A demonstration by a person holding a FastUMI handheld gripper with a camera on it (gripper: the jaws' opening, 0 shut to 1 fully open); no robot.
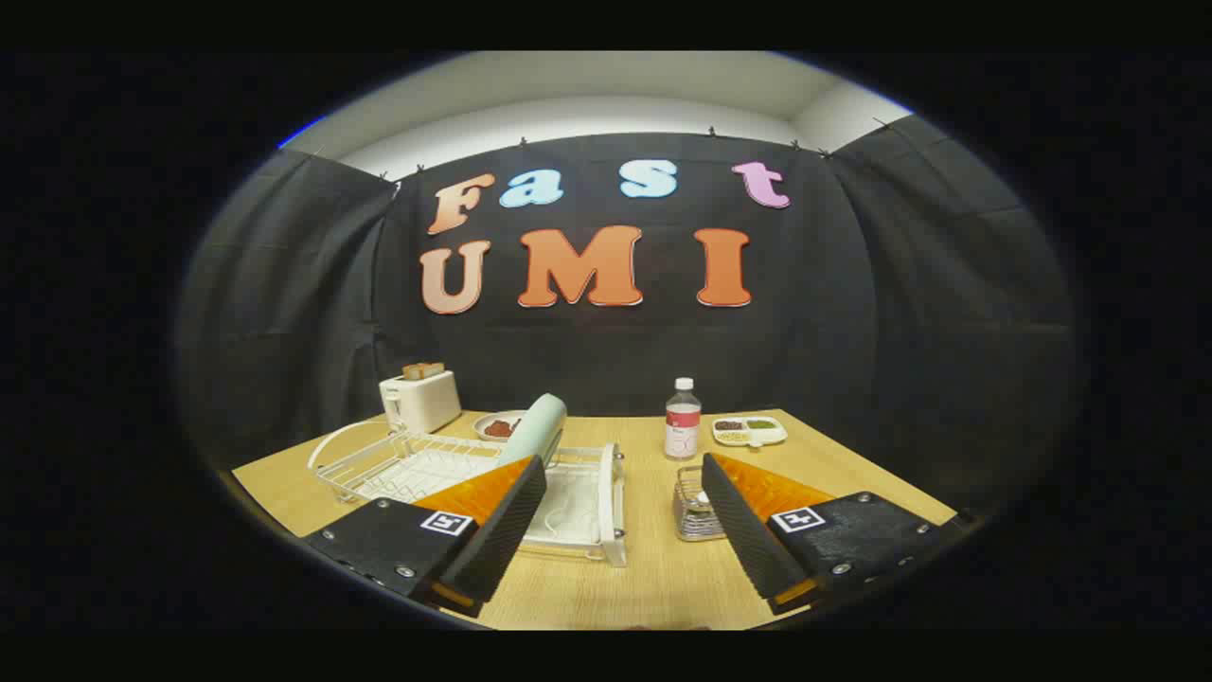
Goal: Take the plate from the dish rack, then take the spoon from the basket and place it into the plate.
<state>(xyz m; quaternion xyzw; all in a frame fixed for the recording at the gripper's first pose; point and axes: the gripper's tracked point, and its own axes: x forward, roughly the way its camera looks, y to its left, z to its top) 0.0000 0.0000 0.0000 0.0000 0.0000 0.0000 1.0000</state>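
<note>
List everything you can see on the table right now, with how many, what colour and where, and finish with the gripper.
table: one, light wood, under everything
dish rack: one, white wire, ahead of the left finger
plate: one, pale green, standing on edge in the rack
basket: one, metal wire, beside the right finger
toaster: one, cream, behind the rack, bread in its slots
bowl: one, white, dark food, behind the rack
bottle: one, clear, white cap, mid-table
divided tray: one, white, beside the bottle
gripper: one, fingers wide apart, holding nothing
</note>
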